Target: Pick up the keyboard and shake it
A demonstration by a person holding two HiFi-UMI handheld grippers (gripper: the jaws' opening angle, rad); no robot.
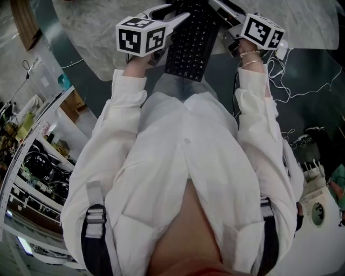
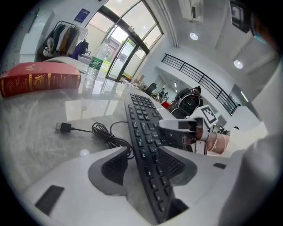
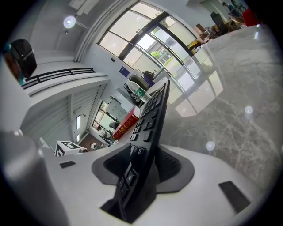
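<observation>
keyboard between both tongs at the table's near edge

the black keyboard lies lengthwise away from the person, keys up. its near end juts past the edge of the marble table. whether its far end touches the table i cannot tell.

the left tongs come at it from its left edge and stand fairly wide. the keyboard slants through the gap with its key face against one pad. a pale strip shows between its back and the other pad, so this pair straddles it without pinching.

the right tongs come from the opposite edge and are clamped on it. one dark pad lies on the key face, the other on the back, and no gap shows on either side.

the keyboard's cable lies coiled on the table just beside the left tongs, its plug loose on the marble.

as for writing, the key legends are too small to read. a red book further along the table has gold lettering on its spine, which is blurred. a clear bottle behind it wears a green label that cannot be read. each marker cube carries only black-and-white squares.
</observation>
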